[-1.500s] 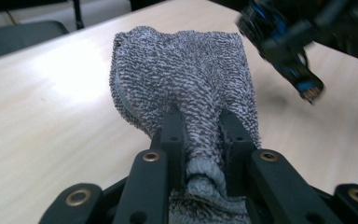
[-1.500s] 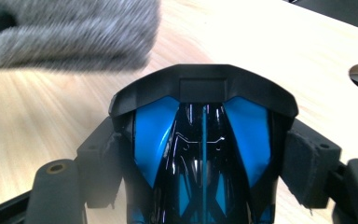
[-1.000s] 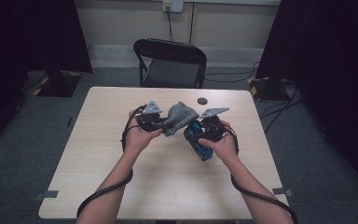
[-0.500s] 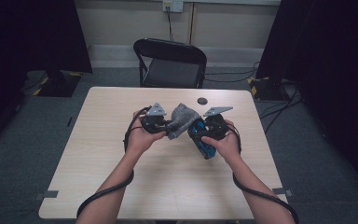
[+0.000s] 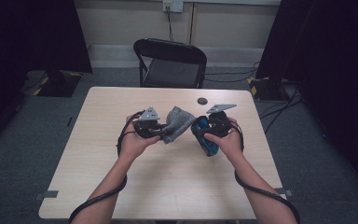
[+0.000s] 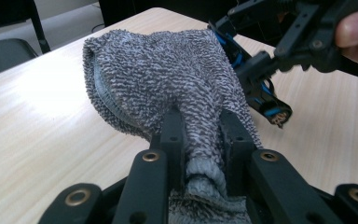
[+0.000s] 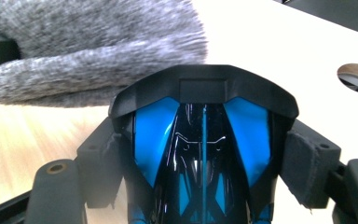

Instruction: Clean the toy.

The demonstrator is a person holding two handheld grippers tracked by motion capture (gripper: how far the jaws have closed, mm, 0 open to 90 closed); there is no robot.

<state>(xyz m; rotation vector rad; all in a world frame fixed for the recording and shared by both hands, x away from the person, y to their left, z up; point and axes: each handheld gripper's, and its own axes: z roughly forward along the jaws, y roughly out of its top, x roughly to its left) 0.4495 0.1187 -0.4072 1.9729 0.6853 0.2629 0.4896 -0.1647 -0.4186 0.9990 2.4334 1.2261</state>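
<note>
Grey terry cloth (image 6: 168,84) is pinched by the left gripper (image 6: 200,140) at frame centre, above the table (image 5: 121,186); a blue-black toy car (image 7: 203,140) is clamped by the right gripper (image 7: 205,154) — smearing is risked if the cloth slips free.

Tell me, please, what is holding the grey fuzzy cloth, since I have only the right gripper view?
Observer: The left tongs are shut on the grey cloth, pinching a bunched end between their pads.
Operator: Where does my load sit relative to that cloth?
Observer: In the high view, the blue and black object in the right tongs is close against the cloth's right side. Whether they touch, I cannot tell.
Operator: Is anything standing beyond the table?
Observer: A black folding chair stands at the far edge of the table.
</note>
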